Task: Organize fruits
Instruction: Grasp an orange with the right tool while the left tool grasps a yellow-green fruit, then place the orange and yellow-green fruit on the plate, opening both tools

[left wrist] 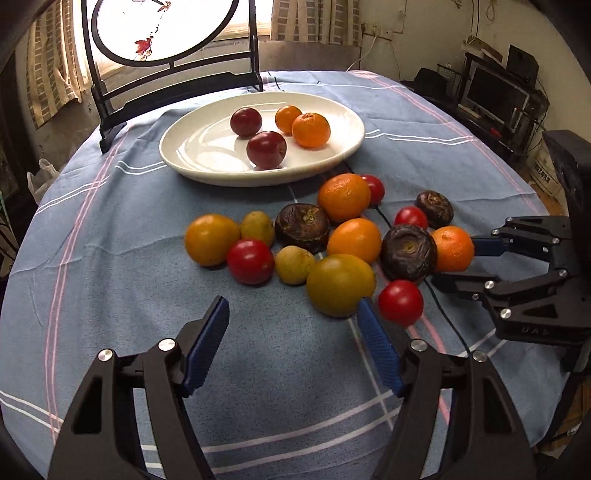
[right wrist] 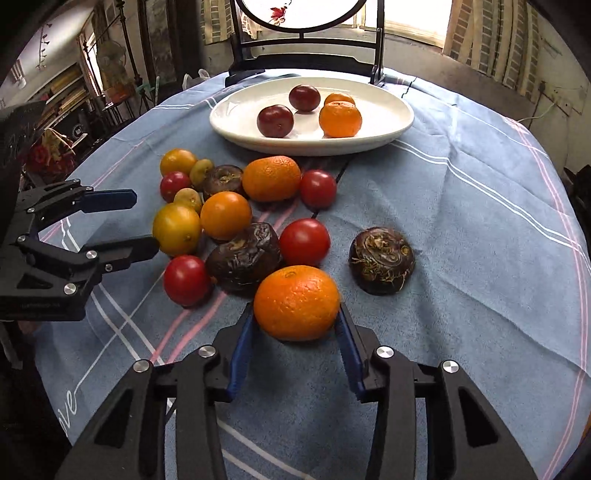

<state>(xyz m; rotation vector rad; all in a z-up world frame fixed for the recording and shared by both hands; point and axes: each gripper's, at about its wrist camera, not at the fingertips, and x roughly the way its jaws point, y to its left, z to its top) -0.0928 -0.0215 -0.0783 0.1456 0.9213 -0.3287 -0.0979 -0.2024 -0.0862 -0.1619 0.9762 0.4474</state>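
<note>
Blue checked tablecloth (right wrist: 461, 229) covers a round table in a cluttered room, with a window and a round framed screen (left wrist: 162, 33) at the far edge. Nearest the right wrist camera, the right gripper (right wrist: 297, 321) brackets a mandarin (right wrist: 296, 302); its blue pads sit against the fruit's two flanks, pinching it or on the point of doing so, while the fruit appears to rest on the cloth. The left gripper (left wrist: 291, 314) hangs spread and empty just short of a yellow-green citrus (left wrist: 340, 285), one pad beside a red tomato (left wrist: 400, 302). Beyond lies the loose cluster: more tomatoes, oranges, small yellowish fruits and dark wrinkled corms (right wrist: 382, 260), several touching one another. Farther still, a white plate (right wrist: 399, 122) holds two dark red plums (right wrist: 275, 120) and two mandarins (right wrist: 340, 119). The step in hand is judged to be the grasp of one more mandarin for the plate. The next move calls for a firm closure, a lift clear of the neighbouring corm, and a carry to bare plate beside the other mandarins.
</note>
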